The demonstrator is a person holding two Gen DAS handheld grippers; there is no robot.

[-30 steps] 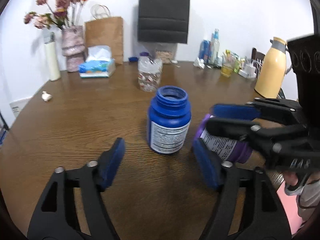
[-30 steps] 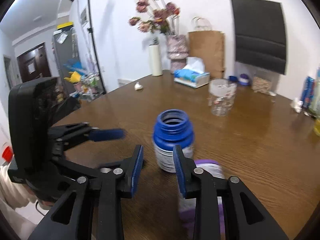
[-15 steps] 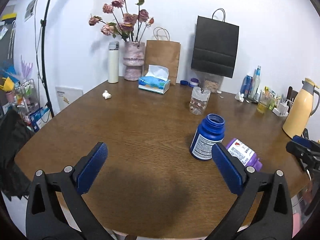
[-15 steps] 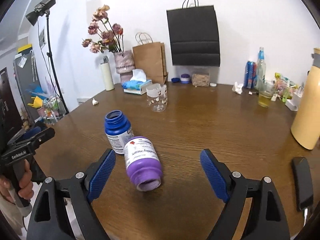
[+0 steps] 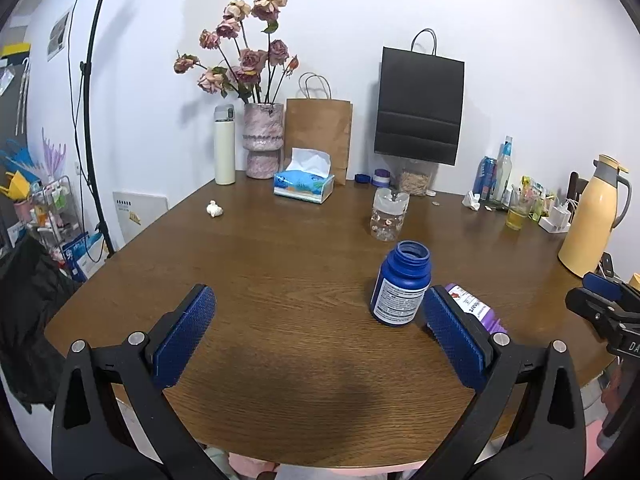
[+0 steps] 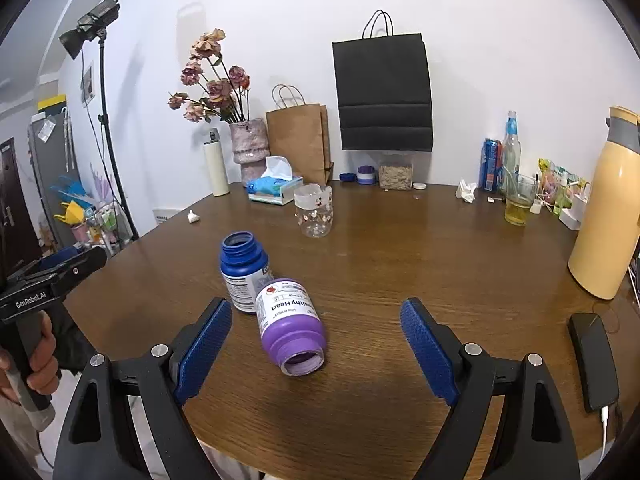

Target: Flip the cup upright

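Observation:
A clear glass cup (image 5: 389,216) (image 6: 314,211) with small printed figures stands mid-table, apparently mouth down, well beyond both grippers. Nearer, an open blue bottle (image 5: 401,285) (image 6: 243,270) stands upright. Beside it a purple bottle (image 6: 290,326) (image 5: 474,310) lies on its side with its mouth toward the right wrist camera. My left gripper (image 5: 316,300) is wide open and holds nothing. The blue bottle is just inside its right finger. My right gripper (image 6: 316,312) is also wide open and holds nothing, with the purple bottle lying between its fingers and touching neither.
A round wooden table (image 5: 280,264) carries it all. At the back are a tissue box (image 5: 303,186), a vase of flowers (image 5: 262,140) and paper bags. A yellow jug (image 6: 604,208), a black phone (image 6: 592,360) and a glass of yellow drink (image 6: 519,200) are on the right.
Both grippers have drawn back from the two bottles and opened wide. The purple bottle, held low by the right gripper a second ago, now lies free on the table.

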